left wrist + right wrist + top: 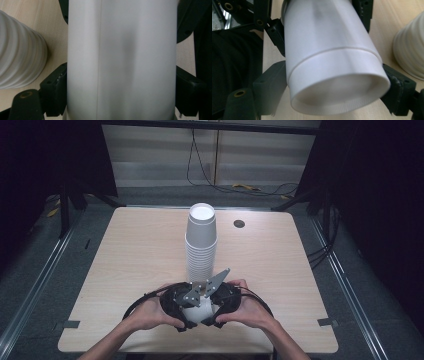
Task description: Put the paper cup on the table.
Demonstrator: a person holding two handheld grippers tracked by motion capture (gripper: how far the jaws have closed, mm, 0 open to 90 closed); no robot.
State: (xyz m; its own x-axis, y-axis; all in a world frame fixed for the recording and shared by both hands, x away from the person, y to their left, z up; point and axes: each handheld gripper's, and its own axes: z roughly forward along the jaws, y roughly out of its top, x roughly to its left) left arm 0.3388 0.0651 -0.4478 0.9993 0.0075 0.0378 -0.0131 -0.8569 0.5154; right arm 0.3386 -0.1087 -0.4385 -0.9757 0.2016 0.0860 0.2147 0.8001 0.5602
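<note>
White paper cup (196,312) lies on its side between our two grippers at the table's (135,265) near edge | left gripper (120,82) clamped on its wall | right gripper (337,82) clamped near its base | stack of cups (201,245) upright just behind

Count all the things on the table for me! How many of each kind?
Tall stack of white cups: 1
White cup held alone, gripped by left claw and right claw: 1
Claws: 2
Total: 4
</note>
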